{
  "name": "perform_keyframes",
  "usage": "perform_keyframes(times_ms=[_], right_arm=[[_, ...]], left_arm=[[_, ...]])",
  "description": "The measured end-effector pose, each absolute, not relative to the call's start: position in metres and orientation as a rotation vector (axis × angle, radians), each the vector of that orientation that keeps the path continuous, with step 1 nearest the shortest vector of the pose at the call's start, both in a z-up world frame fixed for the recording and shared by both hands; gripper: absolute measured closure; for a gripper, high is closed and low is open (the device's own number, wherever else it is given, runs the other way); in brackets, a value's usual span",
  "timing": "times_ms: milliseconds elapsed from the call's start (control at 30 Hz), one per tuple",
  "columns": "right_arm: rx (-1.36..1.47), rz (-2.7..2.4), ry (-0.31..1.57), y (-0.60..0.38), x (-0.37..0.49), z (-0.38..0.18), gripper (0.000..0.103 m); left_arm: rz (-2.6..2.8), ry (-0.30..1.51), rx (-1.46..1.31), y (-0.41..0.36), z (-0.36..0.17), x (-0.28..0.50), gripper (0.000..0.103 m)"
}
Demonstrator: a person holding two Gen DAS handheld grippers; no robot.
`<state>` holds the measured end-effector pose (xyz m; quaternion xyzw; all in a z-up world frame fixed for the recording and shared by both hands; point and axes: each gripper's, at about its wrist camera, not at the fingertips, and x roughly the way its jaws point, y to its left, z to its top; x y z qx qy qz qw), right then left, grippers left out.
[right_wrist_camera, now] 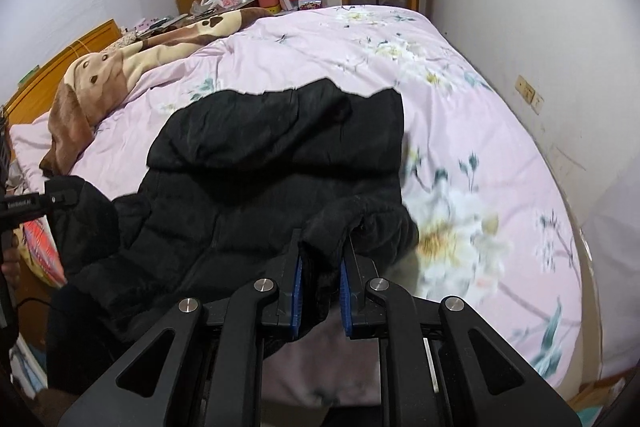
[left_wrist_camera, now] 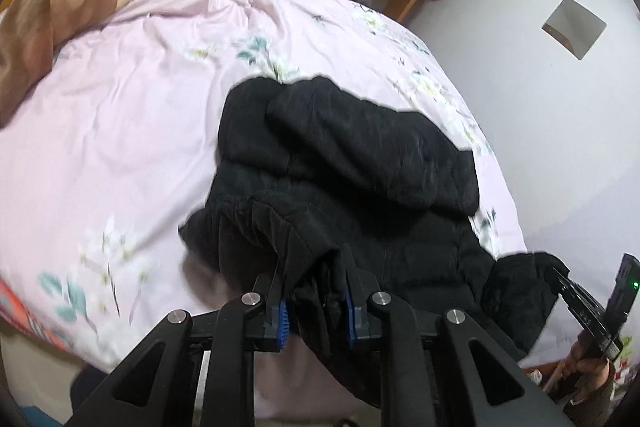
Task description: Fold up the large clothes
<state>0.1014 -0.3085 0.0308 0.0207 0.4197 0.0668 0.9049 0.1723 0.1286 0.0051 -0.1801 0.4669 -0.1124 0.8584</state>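
**A:** What are the two grippers doing with it?

**B:** The left gripper point(left_wrist_camera: 314, 307) is clamped on a bunched corner of the black padded jacket point(left_wrist_camera: 360, 163), its blue pads point(left_wrist_camera: 283, 319) pinching the gathered hem. The right gripper point(right_wrist_camera: 320, 291) is clenched on the opposite hem corner of the same jacket point(right_wrist_camera: 280, 163). I'd say the near edge is held at both corners so it can be carried over the body in one even fold.

**A:** And the rest of the jacket?

**B:** It lies on the pink floral quilt point(left_wrist_camera: 140, 107), the hood end away from the grippers, with a sleeve already laid across the chest. The near edge hangs from the pads, off the bed's front edge.

**A:** Is there room to carry it forward?

**B:** Plenty, I judge. Beyond the hood the quilt is bare up to the brown dog-print blanket point(right_wrist_camera: 100, 79) at the head. In the right wrist view the jacket's side edge runs straight, well clear of the bed's edge and the wall point(right_wrist_camera: 520, 27) beyond it. On the left, open quilt lies beside the jacket. The main risk looks like the puffy cloth slipping unevenly.
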Motion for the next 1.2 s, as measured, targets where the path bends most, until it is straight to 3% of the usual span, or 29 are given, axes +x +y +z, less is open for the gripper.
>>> perform_keyframes(times_ms=[367,733,767,833,867,1200], right_arm=[[0.108,0.104,0.915,-0.318,0.206,0.05,0.088],[0.241,0.021,1.064,-0.339,0.316,0.022,0.084],[0.27,0.009,1.076,-0.343,0.323,0.018,0.082],[0.314,-0.007,1.125,-0.349,0.338,0.01,0.081],[0.302,-0.013,1.137,-0.349,0.344,0.01,0.08],[0.219,0.051,0.862,-0.373,0.341,0.047,0.043]], left_arm=[[-0.135,0.993,-0.416,0.131,0.022,0.294,0.082],[-0.072,1.092,-0.531,0.144,-0.022,0.39,0.076],[-0.081,1.096,-0.565,0.149,-0.026,0.395,0.073],[-0.087,1.084,-0.616,0.158,-0.031,0.4,0.055],[-0.07,1.057,-0.621,0.166,-0.029,0.4,0.039],[-0.127,0.924,-0.476,0.211,-0.011,0.379,0.028]])
